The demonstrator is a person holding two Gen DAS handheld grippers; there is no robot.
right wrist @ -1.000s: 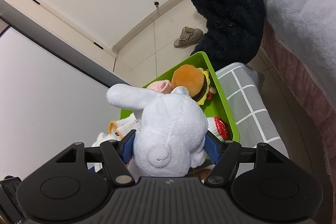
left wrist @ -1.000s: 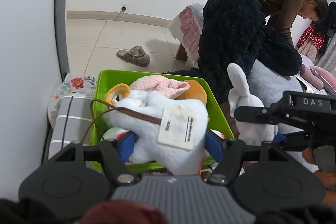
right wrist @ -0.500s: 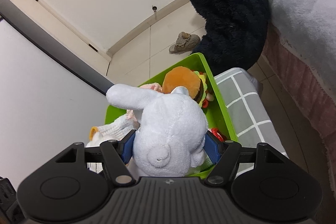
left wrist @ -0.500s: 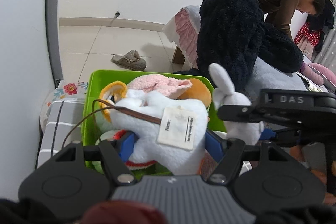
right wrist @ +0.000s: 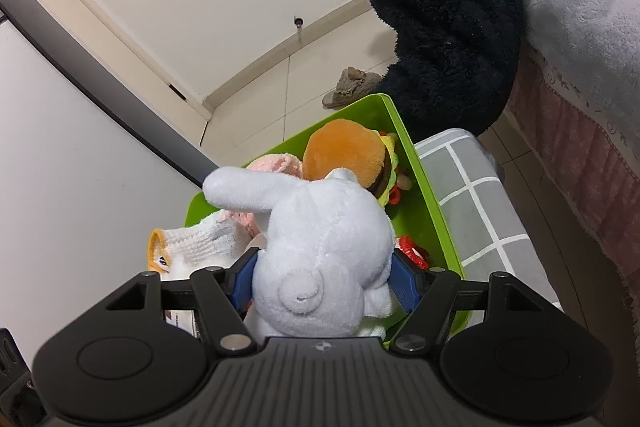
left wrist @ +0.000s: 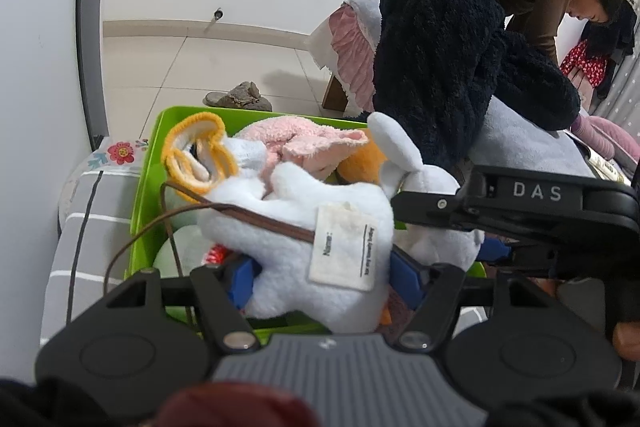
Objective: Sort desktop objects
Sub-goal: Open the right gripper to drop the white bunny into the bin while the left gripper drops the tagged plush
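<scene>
Evidently, a white tagged plush [left wrist: 320, 247] was clamped in the closing left gripper [left wrist: 324, 277] and a white bunny [right wrist: 324, 251] in the right gripper [right wrist: 324, 277], both above the crowded green bin [right wrist: 420, 195], where spill-over was risked.

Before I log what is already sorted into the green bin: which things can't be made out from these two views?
- Green bin floor: both views, covered by the burger plush, pink plush and the held toys.
- Red item: right wrist view, half behind the white bunny plush; identity unclear.
- Tagged white plush: left wrist view, lower part behind the left gripper, whose jaws are closing on it.
- Name tag: small print unreadable.
</scene>
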